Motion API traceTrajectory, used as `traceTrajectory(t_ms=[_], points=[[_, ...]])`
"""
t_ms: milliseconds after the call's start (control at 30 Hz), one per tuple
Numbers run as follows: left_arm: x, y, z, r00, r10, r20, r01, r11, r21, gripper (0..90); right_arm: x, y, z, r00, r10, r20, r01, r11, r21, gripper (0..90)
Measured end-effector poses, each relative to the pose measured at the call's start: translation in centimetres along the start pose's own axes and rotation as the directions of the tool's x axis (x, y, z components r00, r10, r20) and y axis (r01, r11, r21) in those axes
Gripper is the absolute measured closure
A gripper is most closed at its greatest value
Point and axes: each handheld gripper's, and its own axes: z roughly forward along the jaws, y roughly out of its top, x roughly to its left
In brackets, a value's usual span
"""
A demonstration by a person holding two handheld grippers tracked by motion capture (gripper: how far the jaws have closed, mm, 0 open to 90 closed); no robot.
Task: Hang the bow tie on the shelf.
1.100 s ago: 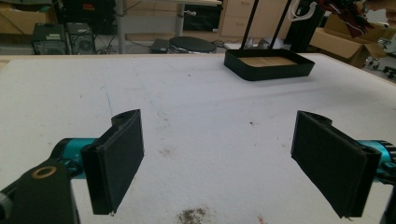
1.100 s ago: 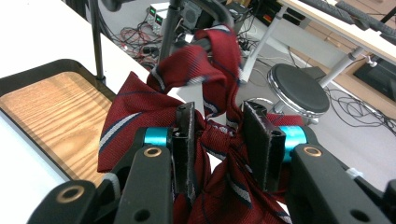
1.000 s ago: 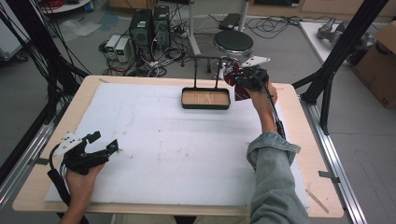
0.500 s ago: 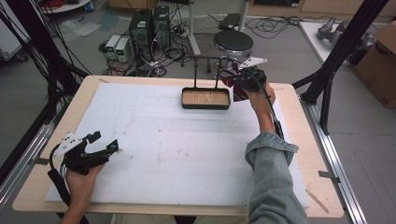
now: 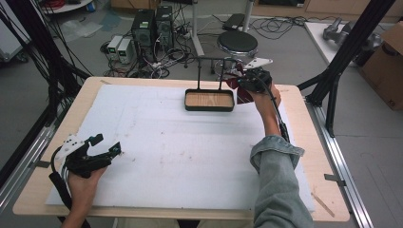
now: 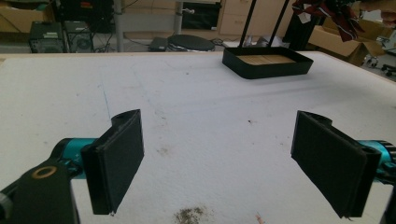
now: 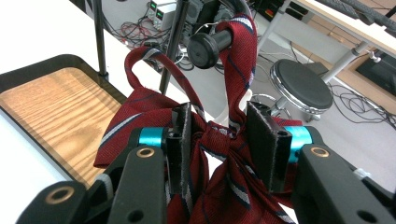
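right gripper (image 7: 219, 140) has just been easing its jaws open around the red striped necktie (image 7: 233, 60), whose loop hangs over the rack's bar end (image 7: 208, 46), so i judge the rack bears it. left gripper (image 6: 219, 163) rests wide, empty.

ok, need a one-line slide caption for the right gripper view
Red striped necktie draped over the rack's black bar, bunched between the right gripper's just-opening jaws.

Mat (image 5: 190, 152) centre open; tray (image 5: 209, 100) and rack posts (image 5: 198, 73) block far edge.
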Motion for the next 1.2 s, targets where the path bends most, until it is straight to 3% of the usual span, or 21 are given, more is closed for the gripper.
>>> traceTrajectory(t_ms=[433,667,933,1033,1133,1200], points=[[-0.1,0.0,0.0,1.0000,-0.001,0.001,0.001,1.0000,0.000,17.4,0.1,0.3,-0.4,0.9998,-0.018,0.004,0.018,1.000,-0.007,56.6],[-0.1,0.0,0.1,1.0000,-0.003,0.002,0.003,1.0000,0.001,17.4,-0.2,0.4,-1.4,0.9999,-0.014,0.007,0.014,1.000,-0.020,48.7],[-0.1,0.0,0.2,1.0000,0.000,0.003,0.000,1.0000,0.001,17.4,-1.0,0.6,-4.0,1.0000,0.002,0.000,-0.002,0.998,-0.061,39.4],[-0.1,0.0,0.3,1.0000,-0.003,0.004,0.003,1.0000,0.000,17.4,-1.2,0.7,-5.3,0.9996,0.027,-0.009,-0.028,0.995,-0.096,35.8],[-0.1,0.0,0.5,1.0000,-0.003,0.006,0.003,1.0000,0.002,17.4,-1.0,0.4,-6.6,0.9998,0.017,0.012,-0.015,0.989,-0.144,32.8],[-0.2,0.0,0.7,0.9999,-0.005,0.012,0.005,1.0000,0.003,17.3,-1.0,0.0,-7.8,0.9991,0.042,-0.008,-0.043,0.989,-0.141,28.2]])
